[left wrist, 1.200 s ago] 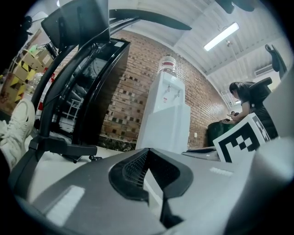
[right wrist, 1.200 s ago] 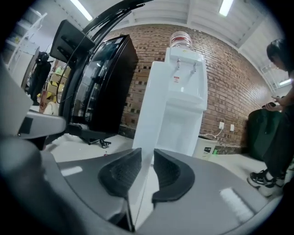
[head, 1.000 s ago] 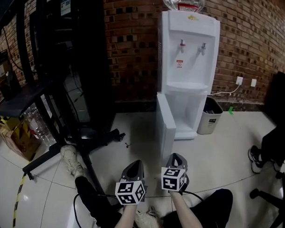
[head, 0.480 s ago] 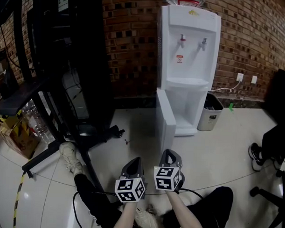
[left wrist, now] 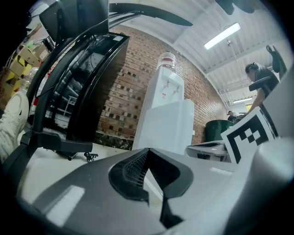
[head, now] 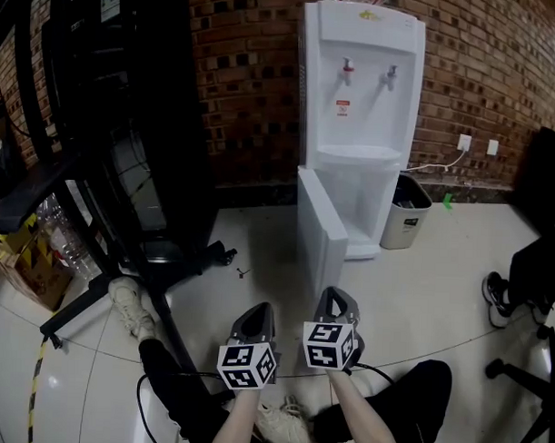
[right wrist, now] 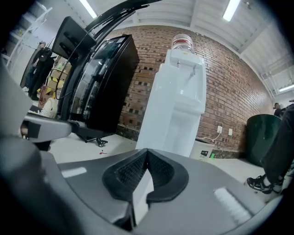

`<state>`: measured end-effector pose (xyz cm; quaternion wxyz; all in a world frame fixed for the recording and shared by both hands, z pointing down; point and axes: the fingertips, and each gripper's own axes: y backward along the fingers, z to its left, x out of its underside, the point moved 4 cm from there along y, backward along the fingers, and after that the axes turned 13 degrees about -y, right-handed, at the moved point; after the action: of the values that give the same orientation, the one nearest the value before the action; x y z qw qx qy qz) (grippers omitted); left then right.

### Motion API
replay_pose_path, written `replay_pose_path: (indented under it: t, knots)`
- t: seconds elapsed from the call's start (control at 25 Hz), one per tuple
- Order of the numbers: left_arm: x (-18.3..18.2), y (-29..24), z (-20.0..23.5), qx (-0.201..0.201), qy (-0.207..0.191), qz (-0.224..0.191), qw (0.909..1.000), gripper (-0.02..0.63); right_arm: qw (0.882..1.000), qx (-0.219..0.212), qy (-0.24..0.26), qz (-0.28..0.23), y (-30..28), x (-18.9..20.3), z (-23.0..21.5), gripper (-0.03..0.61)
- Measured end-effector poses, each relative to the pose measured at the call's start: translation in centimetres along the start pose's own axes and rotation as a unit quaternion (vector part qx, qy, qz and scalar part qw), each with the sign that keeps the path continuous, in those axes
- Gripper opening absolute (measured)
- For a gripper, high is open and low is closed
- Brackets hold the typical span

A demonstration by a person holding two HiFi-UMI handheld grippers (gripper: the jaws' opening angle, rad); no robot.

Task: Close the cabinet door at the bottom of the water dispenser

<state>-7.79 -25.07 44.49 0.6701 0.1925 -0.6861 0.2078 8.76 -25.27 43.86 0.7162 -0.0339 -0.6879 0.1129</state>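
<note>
Left gripper (head: 263, 310): jaws fully together, tips meeting, nothing between them. Right gripper (head: 335, 296): likewise closed and empty. Both are held low at the near edge of the pale glossy floor (head: 439, 267), side by side. Each carries a cube of black-and-white square markers, and both are well apart from the task's object.

White water dispenser (head: 359, 101) stands on the far side against the red brick wall (head: 255, 79). Its white cabinet door (head: 317, 234) at the bottom is open. It is swung out toward the near side from the dispenser's left edge, leaving the lower compartment exposed to its right.

Markings: a small red-and-white sticker (head: 342, 109) sits below the red-tipped tap (head: 348, 66), and a gold logo (head: 368, 17) is on the top panel — neither legible. Grey waste bin (head: 405, 214) sits just right of the dispenser. Tall black glass-fronted cabinet (head: 136, 120) stands to the left and bears a white label (head: 110, 3) — print unreadable.
</note>
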Motion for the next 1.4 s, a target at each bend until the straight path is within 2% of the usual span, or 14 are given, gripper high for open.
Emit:
replay_pose_path:
  t: [0.12,0.32,0.56,0.68,0.84,1.08,1.28,1.4]
  knots:
    - [-0.9,-0.9,0.1,0.006,-0.010,-0.010,0.9999,0.015,1.000,0.010,0.004,0.002,-0.1,0.1,-1.4,0.005]
    - [-3.1,-4.5,-2.1,0.047,-0.039,-0.030,0.9977,0.015,0.999,0.033,-0.009,0.007,-0.7,0.0,-4.8,0.005]
    - [-5.6,-9.4,-6.0,0.069,-0.038,-0.053,0.9955,0.015,0.999,0.034,-0.023,0.016,-2.0,-0.1,-9.3,0.005]
    - [-5.7,-11.7,-7.5,0.070,-0.038,-0.057,0.9953,0.015,0.999,0.033,-0.032,0.012,-2.9,-0.2,-11.8,0.005]
    - [-4.9,-14.6,-8.4,0.061,-0.060,-0.040,0.9955,0.015,0.999,0.024,-0.029,0.013,-4.3,0.0,-14.2,0.005]
    - [-4.8,-18.8,-9.2,0.039,-0.045,-0.044,0.9973,0.015,0.999,0.027,-0.037,0.014,-7.4,-0.6,-18.3,0.005]
    - [-5.6,-22.3,-10.5,0.052,-0.054,-0.051,0.9959,0.015,0.998,0.045,-0.045,0.011,-11.0,-1.2,-21.2,0.005]
    - [-5.7,-24.1,-11.2,0.062,-0.057,-0.052,0.9951,0.015,0.996,0.054,-0.066,0.009,-13.6,-1.6,-23.0,0.005]
